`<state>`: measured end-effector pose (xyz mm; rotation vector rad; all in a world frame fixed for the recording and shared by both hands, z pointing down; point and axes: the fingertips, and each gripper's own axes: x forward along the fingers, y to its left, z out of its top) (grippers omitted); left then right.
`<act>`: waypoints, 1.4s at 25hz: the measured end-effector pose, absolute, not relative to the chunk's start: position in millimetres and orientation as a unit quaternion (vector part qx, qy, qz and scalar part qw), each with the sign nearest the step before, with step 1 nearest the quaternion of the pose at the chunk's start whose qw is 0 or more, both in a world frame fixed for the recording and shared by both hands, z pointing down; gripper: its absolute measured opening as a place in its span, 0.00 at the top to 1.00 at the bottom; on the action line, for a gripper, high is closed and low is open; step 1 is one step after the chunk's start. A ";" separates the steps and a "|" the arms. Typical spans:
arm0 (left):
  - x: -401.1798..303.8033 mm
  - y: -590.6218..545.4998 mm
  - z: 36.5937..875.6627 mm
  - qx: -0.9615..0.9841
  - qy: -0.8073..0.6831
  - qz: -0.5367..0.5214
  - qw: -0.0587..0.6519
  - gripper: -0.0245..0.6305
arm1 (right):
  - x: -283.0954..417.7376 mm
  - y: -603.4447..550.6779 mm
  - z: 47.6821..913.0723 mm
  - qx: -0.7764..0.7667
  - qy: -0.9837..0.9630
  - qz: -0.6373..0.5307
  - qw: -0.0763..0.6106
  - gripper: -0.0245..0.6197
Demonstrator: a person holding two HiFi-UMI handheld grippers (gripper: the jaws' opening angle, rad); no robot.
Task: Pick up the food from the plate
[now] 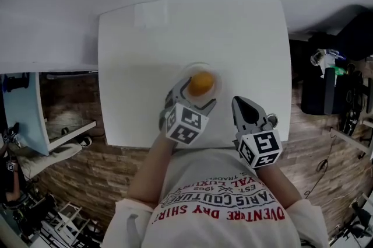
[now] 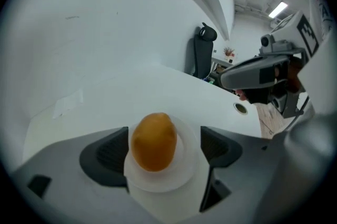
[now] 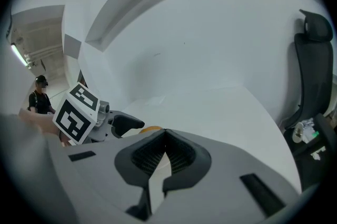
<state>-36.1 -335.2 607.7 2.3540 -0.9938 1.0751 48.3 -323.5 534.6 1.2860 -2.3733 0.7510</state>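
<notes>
An orange-yellow oval piece of food point(image 1: 201, 83) point(image 2: 154, 141) lies on a small white plate point(image 1: 198, 66) point(image 2: 185, 167) near the front of the white table point(image 1: 145, 60). My left gripper point(image 1: 195, 95) point(image 2: 163, 149) stands open with its jaws on either side of the food. The dark pads point(image 2: 109, 153) do not press on it, and plate shows between the food and the right-hand pad. My right gripper point(image 1: 240, 104) point(image 3: 165, 152) is shut on nothing and hovers at the table's front right, beside the plate. Only a sliver of the food point(image 3: 151, 128) shows in the right gripper view.
The plate is the only thing standing on the table, whose front edge lies just below the grippers. A black chair point(image 3: 310, 75) with bags point(image 1: 329, 83) stands to the right. Shelving and clutter point(image 1: 35, 124) stand to the left, on a wood floor.
</notes>
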 end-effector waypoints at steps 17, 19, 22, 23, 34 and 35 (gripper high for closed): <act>-32.8 -357.2 657.0 0.800 -0.308 0.484 0.174 0.34 | 80.8 -335.7 550.7 0.474 -0.816 0.280 0.177 0.95; -31.4 -355.0 662.3 0.798 -0.301 0.491 0.177 0.35 | 83.4 -335.3 551.5 0.476 -0.814 0.280 0.178 0.95; -29.7 -355.4 664.1 0.799 -0.305 0.485 0.182 0.37 | 86.3 -335.2 551.9 0.479 -0.813 0.280 0.179 0.95; -29.7 -356.2 663.7 0.799 -0.308 0.481 0.185 0.37 | 86.9 -335.4 551.9 0.479 -0.812 0.280 0.179 0.95; -28.8 -352.7 648.1 0.812 -0.307 0.465 0.173 0.37 | 83.9 -335.1 546.0 0.478 -0.816 0.273 0.179 0.95; -29.3 -352.8 643.4 0.814 -0.312 0.461 0.166 0.37 | 82.5 -335.0 544.5 0.477 -0.817 0.270 0.179 0.95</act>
